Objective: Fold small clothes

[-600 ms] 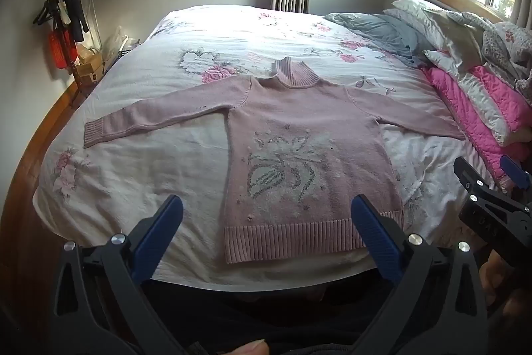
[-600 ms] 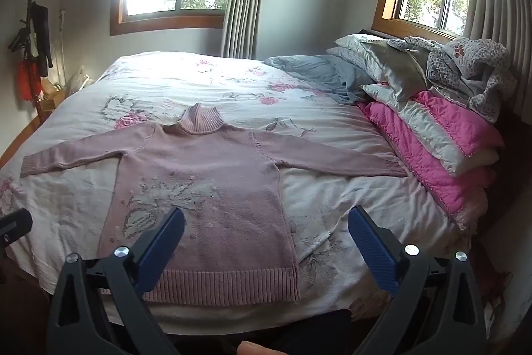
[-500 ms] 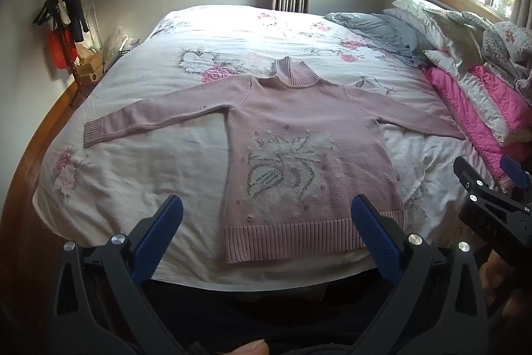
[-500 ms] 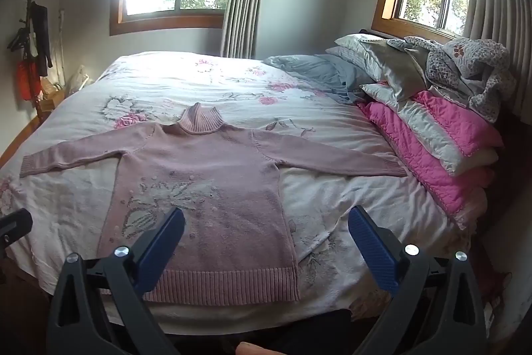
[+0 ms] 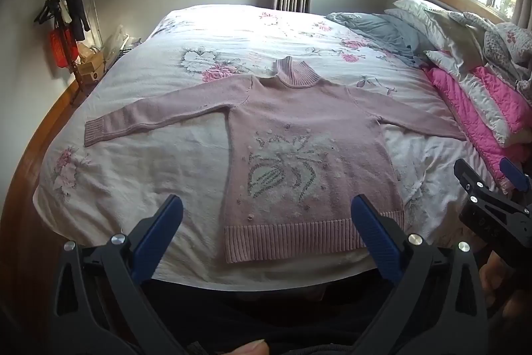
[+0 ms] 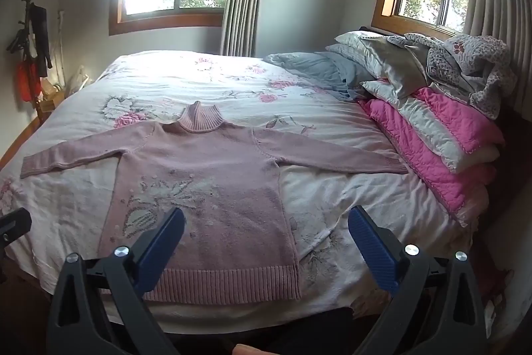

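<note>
Claws, both spread wide, empty, held above foot of bed.
Left claw (image 5: 266,222) and right claw (image 6: 266,235) hang clear of pink sweater (image 5: 309,162), which lies flat on bed (image 5: 149,162), sleeves outstretched, hem at near edge, collar farthest. Beyond sweater's right sleeve: stacked pink quilts (image 6: 442,155), pillows (image 6: 382,59).
</note>
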`<state>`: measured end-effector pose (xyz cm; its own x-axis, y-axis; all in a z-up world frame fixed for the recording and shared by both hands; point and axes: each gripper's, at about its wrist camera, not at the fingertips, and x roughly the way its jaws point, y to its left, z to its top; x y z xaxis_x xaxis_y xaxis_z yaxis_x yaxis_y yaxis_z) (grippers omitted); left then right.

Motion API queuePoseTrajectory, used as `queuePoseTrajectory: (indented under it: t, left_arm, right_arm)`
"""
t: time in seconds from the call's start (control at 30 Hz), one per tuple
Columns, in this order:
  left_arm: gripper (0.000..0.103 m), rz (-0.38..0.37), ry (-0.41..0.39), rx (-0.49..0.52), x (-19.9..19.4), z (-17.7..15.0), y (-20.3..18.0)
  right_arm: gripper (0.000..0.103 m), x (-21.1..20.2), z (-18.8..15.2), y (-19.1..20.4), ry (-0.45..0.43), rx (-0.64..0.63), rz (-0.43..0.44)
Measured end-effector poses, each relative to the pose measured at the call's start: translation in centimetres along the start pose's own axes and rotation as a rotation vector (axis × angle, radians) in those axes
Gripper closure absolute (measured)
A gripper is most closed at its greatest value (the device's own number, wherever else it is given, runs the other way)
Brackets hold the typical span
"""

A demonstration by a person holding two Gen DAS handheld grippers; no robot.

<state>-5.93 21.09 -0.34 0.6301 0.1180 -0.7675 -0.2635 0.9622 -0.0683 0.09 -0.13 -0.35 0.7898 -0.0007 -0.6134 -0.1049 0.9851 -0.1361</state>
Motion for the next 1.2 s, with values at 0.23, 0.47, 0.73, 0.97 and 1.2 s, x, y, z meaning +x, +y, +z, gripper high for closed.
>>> queuePoseTrajectory:
  t: [0.23, 0.47, 0.73, 0.97, 1.2]
  left_arm:
    - [0.003, 0.001, 0.000, -0.001, -0.17, 0.11, 0.23]
    - [0.003, 0.000, 0.001, -0.002, -0.18, 0.13, 0.42]
    - [0.003, 0.000, 0.000, -0.002, -0.16, 0.13, 0.50]
    - [0.003, 0.002, -0.001, -0.003, -0.04, 0.17, 0.60]
    - [0.003, 0.001, -0.001, -0.005, -0.07, 0.20, 0.60]
  right_arm:
    - [0.004, -0.02, 0.00, 0.27, -0.001, -0.008, -0.007]
    - [0.004, -0.08, 0.07, 0.26, -0.002, -0.010, -0.005]
    - [0.004, -0.09, 0.07, 0.36, -0.002, -0.009, -0.007]
    - [0.004, -0.06, 0.06, 0.35, -0.001, -0.009, -0.007]
    - [0.004, -0.13, -0.10, 0.33, 0.002, -0.010, -0.006]
